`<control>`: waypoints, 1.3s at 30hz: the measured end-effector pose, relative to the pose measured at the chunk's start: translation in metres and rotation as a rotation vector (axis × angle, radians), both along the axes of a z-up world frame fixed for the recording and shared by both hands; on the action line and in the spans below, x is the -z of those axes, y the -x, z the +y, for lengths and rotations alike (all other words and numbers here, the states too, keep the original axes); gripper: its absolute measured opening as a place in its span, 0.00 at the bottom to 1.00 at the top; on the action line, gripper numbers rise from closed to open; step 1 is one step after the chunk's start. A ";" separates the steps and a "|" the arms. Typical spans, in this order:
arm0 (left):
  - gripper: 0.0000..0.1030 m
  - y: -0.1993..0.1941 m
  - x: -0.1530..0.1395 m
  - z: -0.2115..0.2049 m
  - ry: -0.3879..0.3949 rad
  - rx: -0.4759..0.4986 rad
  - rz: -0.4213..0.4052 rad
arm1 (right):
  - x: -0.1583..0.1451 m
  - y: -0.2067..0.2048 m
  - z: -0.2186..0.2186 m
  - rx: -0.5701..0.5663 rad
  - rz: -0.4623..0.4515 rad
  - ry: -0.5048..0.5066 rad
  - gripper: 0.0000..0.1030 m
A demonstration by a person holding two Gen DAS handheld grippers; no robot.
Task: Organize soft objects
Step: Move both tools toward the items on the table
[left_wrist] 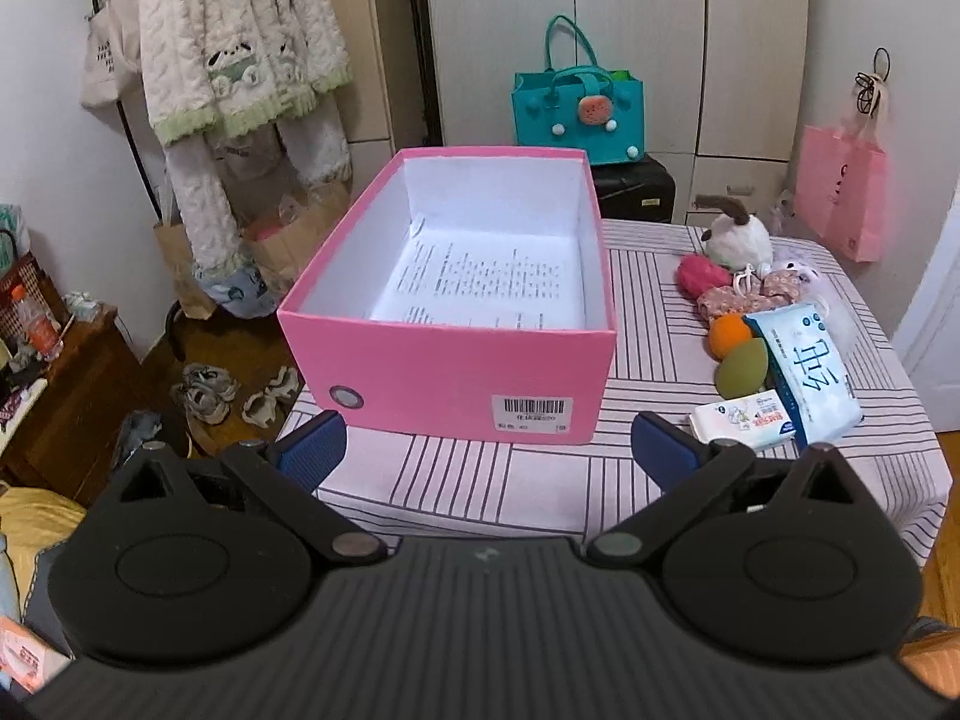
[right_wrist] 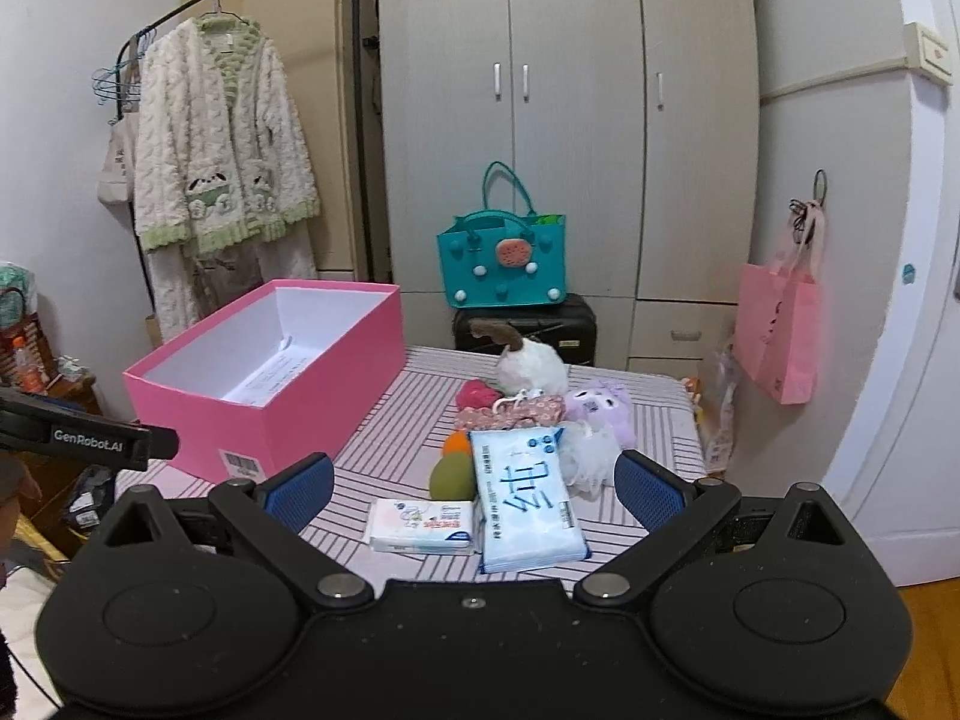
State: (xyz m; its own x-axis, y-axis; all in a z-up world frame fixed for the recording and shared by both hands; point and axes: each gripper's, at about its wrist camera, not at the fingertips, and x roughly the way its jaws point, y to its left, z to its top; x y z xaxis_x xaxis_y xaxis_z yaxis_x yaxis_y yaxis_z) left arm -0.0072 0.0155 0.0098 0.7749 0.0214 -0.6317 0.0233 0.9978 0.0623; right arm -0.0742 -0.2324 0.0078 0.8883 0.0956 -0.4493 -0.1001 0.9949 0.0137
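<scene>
Right wrist view: the right gripper (right_wrist: pixel 474 489) faces the pile of soft things, jaws apart and holding nothing.
Nearest is the large tissue pack (right_wrist: pixel 527 498), just ahead between the jaws, its long axis running roughly along the fingers; a small tissue pack (right_wrist: pixel 420 525) touches its left side. The pile sits toward the right edge of the table (right_wrist: pixel 384 450), and the pink box (right_wrist: pixel 270 378) stands open at the left edge. The left gripper (left_wrist: pixel 486 450), also spread and unloaded, fronts the box, so the right one appears nearer to the pile.
</scene>
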 end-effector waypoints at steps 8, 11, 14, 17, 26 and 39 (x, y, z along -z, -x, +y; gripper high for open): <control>1.00 0.006 -0.006 -0.006 0.001 0.058 0.006 | -0.004 0.002 0.002 -0.011 -0.010 0.004 0.98; 1.00 0.007 -0.007 -0.007 0.018 0.085 0.020 | -0.006 0.003 0.002 -0.015 -0.013 0.007 0.98; 1.00 0.008 -0.007 -0.008 0.033 0.112 0.034 | -0.008 0.003 0.001 -0.021 -0.015 0.010 0.98; 1.00 0.009 -0.006 -0.011 0.035 0.126 0.042 | -0.007 0.003 0.001 -0.022 -0.015 0.013 0.98; 1.00 0.008 -0.003 -0.012 0.041 0.132 0.057 | -0.004 0.003 0.001 -0.027 -0.011 0.007 0.99; 1.00 -0.008 -0.012 -0.020 0.009 0.263 0.087 | 0.000 -0.008 -0.017 -0.064 -0.016 0.021 0.98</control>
